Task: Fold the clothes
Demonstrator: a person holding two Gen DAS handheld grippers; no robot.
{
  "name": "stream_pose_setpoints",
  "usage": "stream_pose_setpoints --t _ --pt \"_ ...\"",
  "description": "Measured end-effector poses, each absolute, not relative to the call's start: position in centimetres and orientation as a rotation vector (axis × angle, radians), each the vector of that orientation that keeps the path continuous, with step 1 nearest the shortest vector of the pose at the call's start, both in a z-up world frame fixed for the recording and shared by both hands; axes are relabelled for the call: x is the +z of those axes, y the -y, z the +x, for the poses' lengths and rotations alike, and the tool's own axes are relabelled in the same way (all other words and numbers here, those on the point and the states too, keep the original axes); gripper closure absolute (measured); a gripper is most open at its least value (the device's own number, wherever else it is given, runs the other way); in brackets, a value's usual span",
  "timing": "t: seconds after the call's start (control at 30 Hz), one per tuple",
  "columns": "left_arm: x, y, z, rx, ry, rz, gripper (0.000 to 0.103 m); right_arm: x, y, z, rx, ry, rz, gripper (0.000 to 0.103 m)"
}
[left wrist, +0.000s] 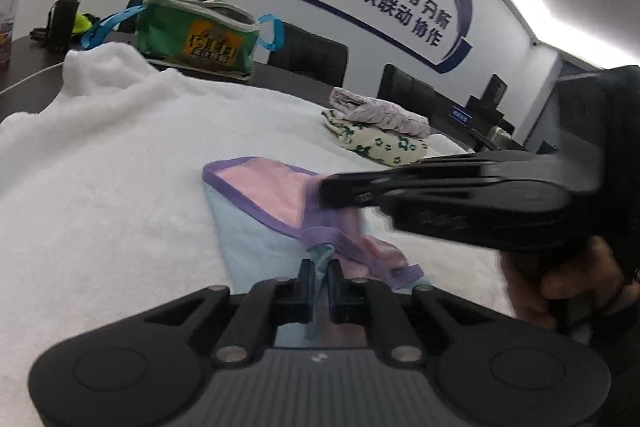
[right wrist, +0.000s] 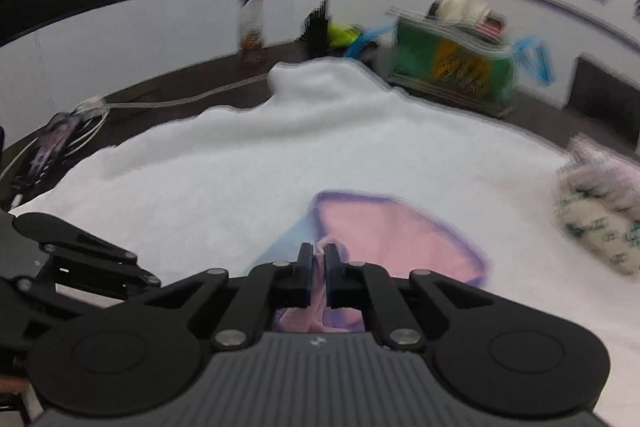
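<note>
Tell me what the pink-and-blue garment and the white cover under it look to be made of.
Garment: thin, soft knit fabric, probably cotton, matte; it drapes and bunches limply where the left gripper and right gripper pinch it, with stitched purple binding at the edges.
White cover: thick, fluffy pile, like fleece or terry towelling; the surface looks nubbly and its edge sits plump.

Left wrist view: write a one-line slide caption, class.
Both grippers, left and right, pinch a pink-and-blue garment on white fleece.

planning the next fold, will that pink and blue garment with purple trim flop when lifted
Probably floppy: the thin pink and blue garment with purple trim already bunches between the left hand-held gripper fingers. Likely light, and the fluffy white blanket may drag on it.
</note>
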State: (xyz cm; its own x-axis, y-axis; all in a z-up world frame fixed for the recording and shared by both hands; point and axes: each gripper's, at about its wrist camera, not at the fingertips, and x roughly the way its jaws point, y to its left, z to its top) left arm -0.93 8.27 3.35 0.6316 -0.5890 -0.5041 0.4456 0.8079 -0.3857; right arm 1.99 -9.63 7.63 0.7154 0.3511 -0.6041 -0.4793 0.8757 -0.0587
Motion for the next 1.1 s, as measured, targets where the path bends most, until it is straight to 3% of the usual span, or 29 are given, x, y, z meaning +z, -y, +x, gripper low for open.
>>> stream_pose_setpoints --t 0.1,0.2,0.27,0.33,0.47,0.57,0.67,0.7,0.73,1.1 --pt "2.6 -7.9 0.1 -0.539 -0.713 -0.224 0.095 6.8 8.6 2.3 0.427 -0.627 -0.273 0.097" --pt "2.2 -7.8 0.5 -0.500 -0.731 -0.214 0.090 6.9 10.6 1.7 0.417 -0.623 -0.229 0.088" --pt "2.5 -8.3 0.2 -0.510 -0.719 -0.230 0.081 7.2 12.3 1.1 0.413 -0.617 -0.181 0.083" --pt "3.1 -9.0 -0.4 -0.525 -0.696 -0.256 0.072 7.5 14.1 0.5 0.409 -0.611 -0.134 0.060" --pt "4.7 -8.8 -1.3 -0.569 -0.639 -0.245 0.070 8.1 17.7 -0.7 0.401 -0.598 -0.039 0.055" --pt "4.1 -7.1 -0.5 -0.562 -0.683 -0.202 0.069 7.5 19.5 -1.3 0.401 -0.632 0.007 0.065" --pt "3.2 -5.7 0.3 -0.543 -0.736 -0.171 0.085 5.1 18.9 -1.1 0.413 -0.707 -0.011 0.072" --pt "2.9 -5.8 0.3 -0.538 -0.743 -0.172 0.095 4.5 18.6 -1.1 0.415 -0.719 -0.018 0.080" --pt "2.7 -5.9 0.1 -0.530 -0.744 -0.172 0.097 4.4 18.4 -1.3 0.414 -0.714 -0.022 0.096" --pt "3.1 -7.3 -1.7 -0.375 -0.678 -0.159 0.102 2.8 16.6 -0.2 0.410 -0.681 -0.037 0.098"
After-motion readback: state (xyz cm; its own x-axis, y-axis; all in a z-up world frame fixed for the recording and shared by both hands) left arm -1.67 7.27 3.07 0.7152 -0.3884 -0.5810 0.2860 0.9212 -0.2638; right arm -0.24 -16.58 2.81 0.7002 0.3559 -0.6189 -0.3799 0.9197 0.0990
